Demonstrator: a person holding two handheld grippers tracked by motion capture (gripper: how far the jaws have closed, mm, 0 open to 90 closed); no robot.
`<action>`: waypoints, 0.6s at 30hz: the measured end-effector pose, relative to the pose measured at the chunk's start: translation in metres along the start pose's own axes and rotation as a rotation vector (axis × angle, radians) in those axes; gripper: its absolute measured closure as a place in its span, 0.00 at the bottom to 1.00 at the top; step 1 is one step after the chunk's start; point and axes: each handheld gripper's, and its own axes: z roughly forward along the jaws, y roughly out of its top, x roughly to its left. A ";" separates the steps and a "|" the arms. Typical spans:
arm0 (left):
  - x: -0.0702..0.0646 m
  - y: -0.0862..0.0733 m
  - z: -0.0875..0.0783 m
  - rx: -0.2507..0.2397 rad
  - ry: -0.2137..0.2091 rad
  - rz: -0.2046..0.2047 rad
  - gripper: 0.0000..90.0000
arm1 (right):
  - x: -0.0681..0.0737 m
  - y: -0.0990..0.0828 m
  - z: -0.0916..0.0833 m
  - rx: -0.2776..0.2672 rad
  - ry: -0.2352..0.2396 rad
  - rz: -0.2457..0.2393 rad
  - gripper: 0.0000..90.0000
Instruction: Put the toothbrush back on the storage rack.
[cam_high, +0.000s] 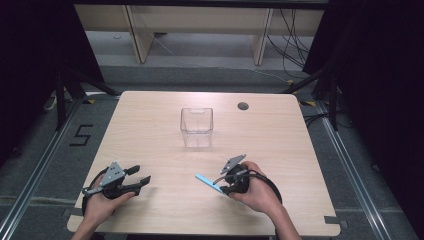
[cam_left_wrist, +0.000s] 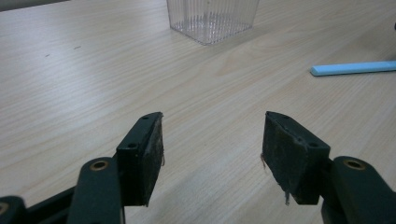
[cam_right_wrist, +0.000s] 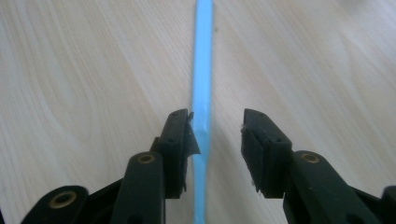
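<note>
A thin light-blue stick lies flat on the wooden table near its front edge, right of centre. My right gripper is down over one end of it. In the right gripper view the stick runs between the jaws of that gripper, close against the left pad, with a clear gap to the right pad. My left gripper rests at the front left, open and with nothing between its fingers. The left gripper view has the stick off to the right.
A clear ribbed plastic container stands upright at the table's centre, also seen ahead in the left gripper view. A round cable hole sits near the far edge. Bare wood stretches between the two grippers.
</note>
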 end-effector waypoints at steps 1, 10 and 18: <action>0.000 0.001 0.001 0.004 -0.003 0.005 0.41 | -0.003 -0.003 -0.005 -0.003 0.001 -0.003 0.66; -0.009 0.008 0.016 -0.002 -0.043 0.022 0.40 | -0.018 -0.027 -0.022 0.032 -0.002 0.041 0.66; -0.013 0.011 0.011 -0.008 -0.055 0.043 0.39 | -0.018 -0.025 -0.025 0.161 0.025 0.063 0.66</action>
